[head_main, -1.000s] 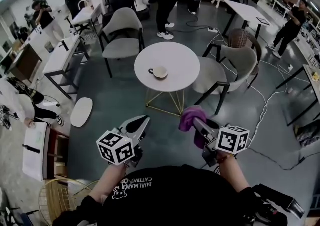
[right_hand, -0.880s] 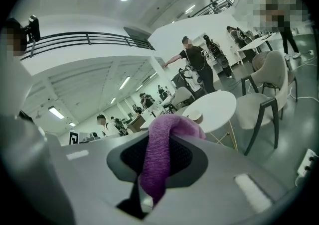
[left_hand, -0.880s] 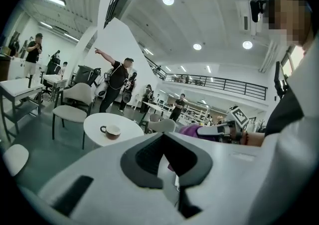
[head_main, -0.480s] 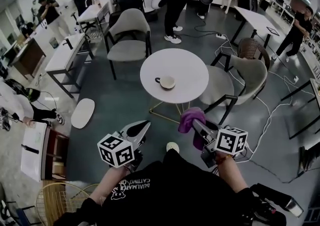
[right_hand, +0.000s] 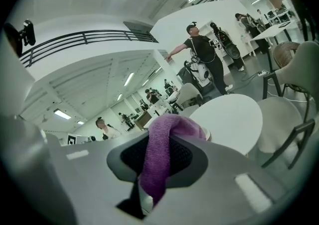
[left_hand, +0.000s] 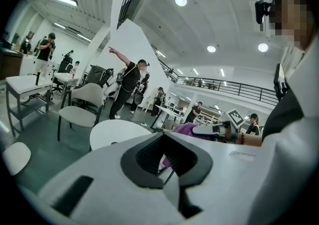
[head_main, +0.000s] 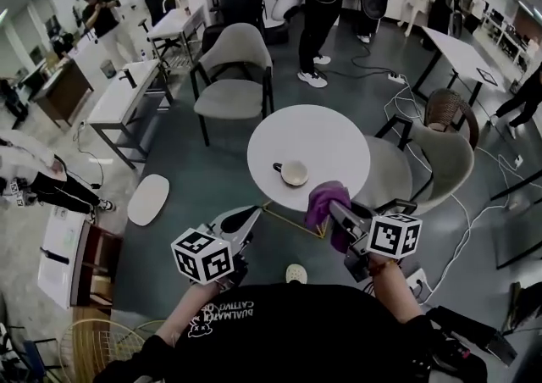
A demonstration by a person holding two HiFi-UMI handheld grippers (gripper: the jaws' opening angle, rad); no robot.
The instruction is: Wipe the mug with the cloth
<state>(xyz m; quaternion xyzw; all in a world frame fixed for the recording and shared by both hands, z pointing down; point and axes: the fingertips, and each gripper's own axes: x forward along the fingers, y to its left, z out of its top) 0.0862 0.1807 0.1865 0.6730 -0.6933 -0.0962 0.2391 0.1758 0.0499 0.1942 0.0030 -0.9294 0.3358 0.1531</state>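
A white mug [head_main: 294, 173] with a dark handle stands on the round white table [head_main: 322, 140], near its front edge. My right gripper [head_main: 333, 208] is shut on a purple cloth [head_main: 324, 202] [right_hand: 162, 149], which hangs just short of the table's near rim, right of the mug. My left gripper [head_main: 248, 220] is shut and holds nothing; it hovers over the floor, short of the table. In the left gripper view the table [left_hand: 117, 133] lies ahead, with the cloth [left_hand: 187, 129] to the right. The mug is mostly hidden behind the cloth in the right gripper view.
Grey chairs stand behind the table [head_main: 233, 68] and to its right [head_main: 423, 161]. Cables [head_main: 461, 212] trail over the dark floor at right. Desks [head_main: 127, 93] line the left side, and several people stand at the back [head_main: 326, 0]. A white stool [head_main: 148, 199] sits at left.
Both grippers have come closer to the round table; the mug and table now lie lower and nearer in the head view. The cloth has reached the table's near rim.
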